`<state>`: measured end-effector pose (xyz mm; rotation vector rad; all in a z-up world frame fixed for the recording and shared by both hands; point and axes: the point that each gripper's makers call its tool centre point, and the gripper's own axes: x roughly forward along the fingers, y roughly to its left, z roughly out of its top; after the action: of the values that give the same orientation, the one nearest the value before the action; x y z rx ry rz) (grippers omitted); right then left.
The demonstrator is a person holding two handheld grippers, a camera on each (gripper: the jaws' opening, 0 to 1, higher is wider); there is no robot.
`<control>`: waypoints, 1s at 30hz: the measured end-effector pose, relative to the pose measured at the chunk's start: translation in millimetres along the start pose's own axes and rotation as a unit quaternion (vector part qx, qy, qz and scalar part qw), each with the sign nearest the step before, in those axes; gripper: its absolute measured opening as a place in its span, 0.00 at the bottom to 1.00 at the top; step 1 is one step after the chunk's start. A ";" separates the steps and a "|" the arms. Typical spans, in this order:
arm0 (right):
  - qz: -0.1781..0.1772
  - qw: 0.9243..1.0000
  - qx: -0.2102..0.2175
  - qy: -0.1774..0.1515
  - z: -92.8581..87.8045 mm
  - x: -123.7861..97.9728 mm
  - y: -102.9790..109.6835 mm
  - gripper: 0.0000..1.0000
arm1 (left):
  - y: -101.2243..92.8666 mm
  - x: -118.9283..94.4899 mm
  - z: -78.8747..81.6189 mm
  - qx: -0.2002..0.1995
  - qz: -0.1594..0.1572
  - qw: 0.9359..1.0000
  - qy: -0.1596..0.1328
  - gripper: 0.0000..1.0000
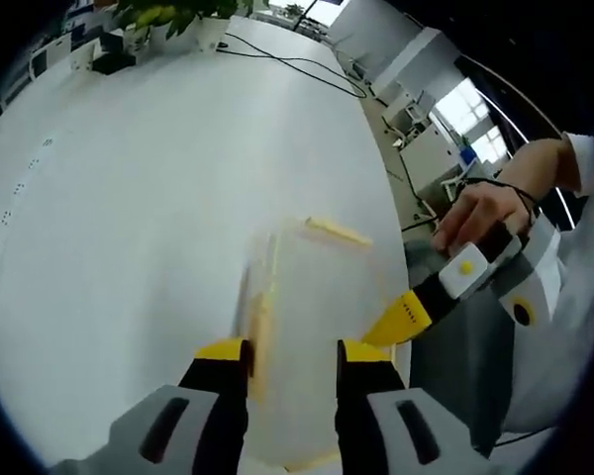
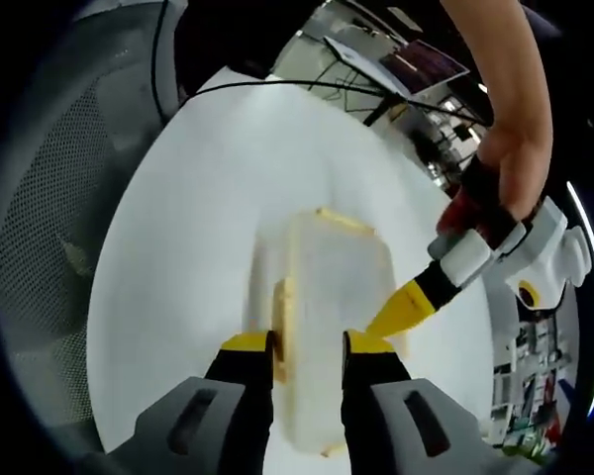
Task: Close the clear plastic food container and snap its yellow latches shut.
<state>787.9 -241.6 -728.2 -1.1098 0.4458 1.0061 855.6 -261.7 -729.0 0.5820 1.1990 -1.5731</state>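
1. Left gripper (image 1: 292, 358): jaws apart, straddling the near edge of the clear container (image 1: 317, 327); nothing clamped.
2. Right gripper (image 2: 309, 348): jaws parted likewise, one either side of a yellow latch (image 2: 283, 327) on the container's near side.
3. Container sits on the white table (image 1: 129, 198), lid apparently down; another latch (image 1: 337, 234) shows at the far end.
4. Likely light, thin-walled and slippery, so it may skid when pushed.
5. Best to brace the body and press on the stiff latch tabs, not the flexing lid.

Clear lidded container (image 1: 312, 327) between parted hand-held gripper (image 1: 294, 358) jaws on white table (image 1: 129, 198).
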 end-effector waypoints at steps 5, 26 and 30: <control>-0.004 1.000 -0.006 0.003 0.9 -0.7 0.3 0.23 | -0.1 0.5 5.9 -0.029 0.022 0.996 -0.077 0.33; -0.002 0.994 0.109 -0.008 -7.8 -7.6 -1.3 0.36 | 2.7 -36.7 -3.7 -0.081 0.162 0.946 -0.268 0.39; -0.008 0.990 0.140 -0.005 -16.6 -13.4 -4.2 0.37 | -3.8 -40.4 -4.7 -0.083 0.168 0.940 -0.287 0.40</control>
<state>787.4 -262.7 -723.0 -0.8544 0.5511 0.9023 865.5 -240.1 -695.8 0.1767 0.7303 -1.2132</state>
